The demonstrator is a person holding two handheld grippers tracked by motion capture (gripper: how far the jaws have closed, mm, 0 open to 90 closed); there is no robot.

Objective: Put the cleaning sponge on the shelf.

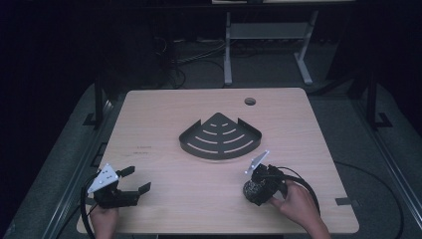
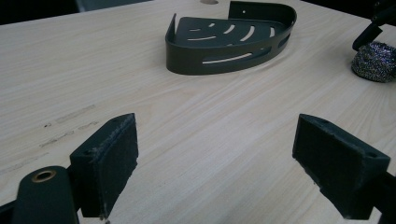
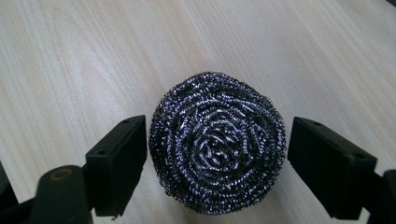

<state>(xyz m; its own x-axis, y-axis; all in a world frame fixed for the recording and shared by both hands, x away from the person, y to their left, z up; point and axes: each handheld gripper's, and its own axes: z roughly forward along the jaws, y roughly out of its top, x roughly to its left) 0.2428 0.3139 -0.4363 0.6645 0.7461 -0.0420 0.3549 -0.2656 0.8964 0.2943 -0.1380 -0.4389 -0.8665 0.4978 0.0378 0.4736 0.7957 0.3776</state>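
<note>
Now the steel scourer (image 3: pixel 217 144) sits between the right gripper's (image 3: pixel 217 158) open jaws.

Light wooden table (image 1: pixel 164 114) with a round cable hole (image 1: pixel 250 101) near its far edge. Black metal corner shelf tray with curved slots (image 1: pixel 220 137) lies flat near the table's middle. White-legged desk frame (image 1: pixel 268 40) stands beyond on grey floor (image 1: pixel 50 159); cables (image 1: pixel 194 59) trail nearby.
</note>
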